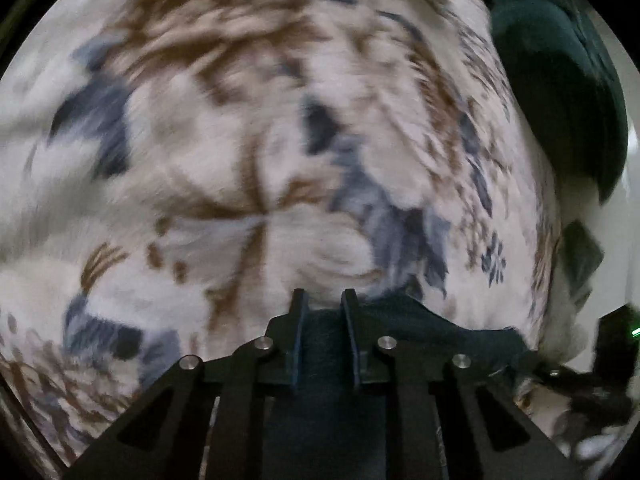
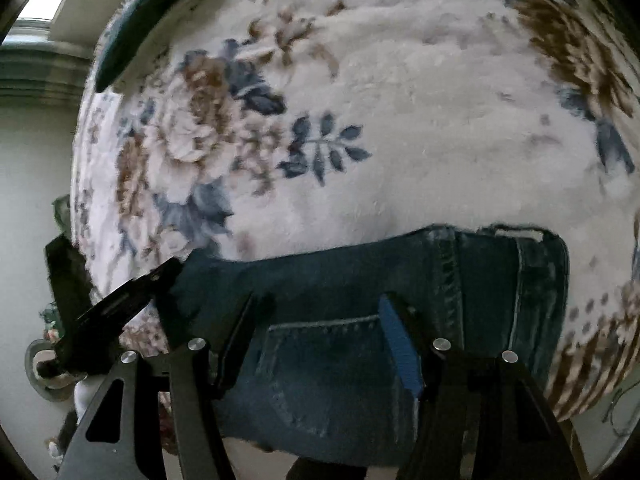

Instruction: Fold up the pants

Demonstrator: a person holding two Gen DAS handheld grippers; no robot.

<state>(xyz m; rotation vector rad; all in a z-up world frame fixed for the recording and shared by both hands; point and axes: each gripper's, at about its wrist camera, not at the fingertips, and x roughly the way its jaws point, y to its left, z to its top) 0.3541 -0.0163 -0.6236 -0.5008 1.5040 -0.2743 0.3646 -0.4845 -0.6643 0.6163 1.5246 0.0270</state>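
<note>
Dark blue jeans [image 2: 360,288] lie on a floral blanket [image 2: 400,100], waistband and a back pocket facing up near the blanket's edge. The right hand-held gripper [image 2: 320,320] hovers over the pocket with its fingers spread wide, grasping nothing. The left hand-held gripper [image 1: 324,308], blurred in its own view, has its fingers drawn close with dark denim [image 1: 440,328] between them. A dark green cloth [image 1: 560,80] lies at the blanket's far edge.
</note>
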